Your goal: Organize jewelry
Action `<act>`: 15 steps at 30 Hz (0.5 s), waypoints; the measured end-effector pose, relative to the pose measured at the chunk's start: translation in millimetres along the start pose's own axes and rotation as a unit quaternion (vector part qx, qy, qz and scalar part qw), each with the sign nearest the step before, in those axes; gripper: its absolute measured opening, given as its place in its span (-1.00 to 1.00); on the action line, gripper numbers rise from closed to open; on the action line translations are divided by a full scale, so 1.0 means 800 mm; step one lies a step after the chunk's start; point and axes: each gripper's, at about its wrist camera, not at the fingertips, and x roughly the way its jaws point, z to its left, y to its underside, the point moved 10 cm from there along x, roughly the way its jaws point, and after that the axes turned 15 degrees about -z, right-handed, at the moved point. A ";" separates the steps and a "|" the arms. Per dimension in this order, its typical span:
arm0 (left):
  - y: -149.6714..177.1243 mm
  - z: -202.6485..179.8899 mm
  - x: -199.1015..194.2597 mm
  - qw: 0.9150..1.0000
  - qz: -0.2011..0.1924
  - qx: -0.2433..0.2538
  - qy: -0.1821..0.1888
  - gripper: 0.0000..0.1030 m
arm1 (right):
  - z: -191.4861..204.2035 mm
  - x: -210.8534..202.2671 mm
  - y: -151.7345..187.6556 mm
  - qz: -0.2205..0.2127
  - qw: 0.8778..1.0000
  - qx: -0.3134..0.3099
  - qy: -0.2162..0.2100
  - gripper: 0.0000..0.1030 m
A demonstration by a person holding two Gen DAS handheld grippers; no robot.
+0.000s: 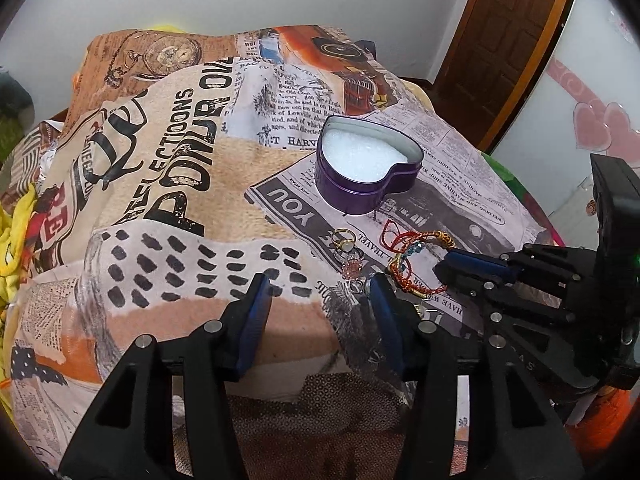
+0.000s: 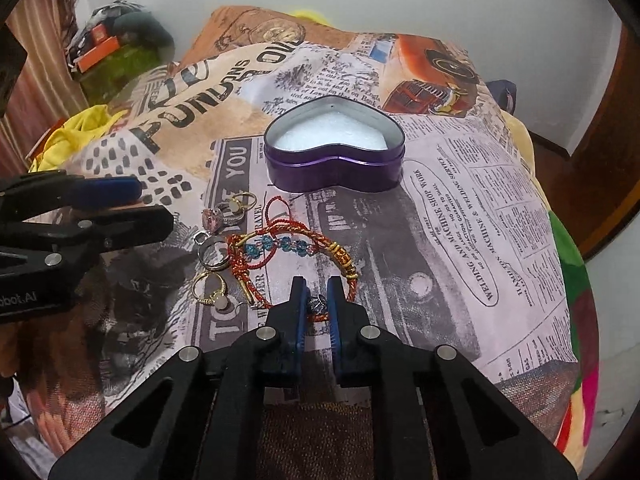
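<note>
A purple heart-shaped tin [image 1: 368, 168] [image 2: 336, 160] stands open with white padding inside. In front of it lie a red-and-gold thread bracelet [image 2: 292, 256] [image 1: 416, 256] with blue beads and several rings [image 2: 228, 216] [image 1: 344, 240]. My right gripper [image 2: 318, 296] [image 1: 448, 268] has its fingers closed on the bracelet's near side, around a dark bead, on the cloth. My left gripper [image 1: 320, 296] [image 2: 152, 200] is open and empty, just left of the rings.
Everything rests on a newspaper-print blanket [image 1: 192, 184] over a mound. Yellow cloth [image 2: 76, 132] lies at the left. A wooden door [image 1: 500, 40] and a white wall with pink hearts [image 1: 592, 128] stand at the right.
</note>
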 end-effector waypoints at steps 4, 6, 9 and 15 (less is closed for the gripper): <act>0.000 -0.004 0.005 1.000 0.007 0.000 0.012 -0.23 | 0.000 -0.008 -0.006 -0.009 1.000 0.022 -0.011 -0.83; 0.000 -0.008 0.010 1.000 0.011 0.002 0.017 -0.26 | 0.000 -0.014 -0.012 -0.018 1.000 0.024 -0.011 -0.83; -0.002 -0.014 0.016 1.000 0.014 0.005 0.023 -0.30 | -0.002 -0.023 -0.022 -0.032 0.999 0.028 -0.011 -0.83; 0.000 -0.018 0.037 0.999 0.030 0.010 0.022 -0.39 | -0.014 -0.035 -0.035 -0.050 0.998 0.037 -0.004 -0.83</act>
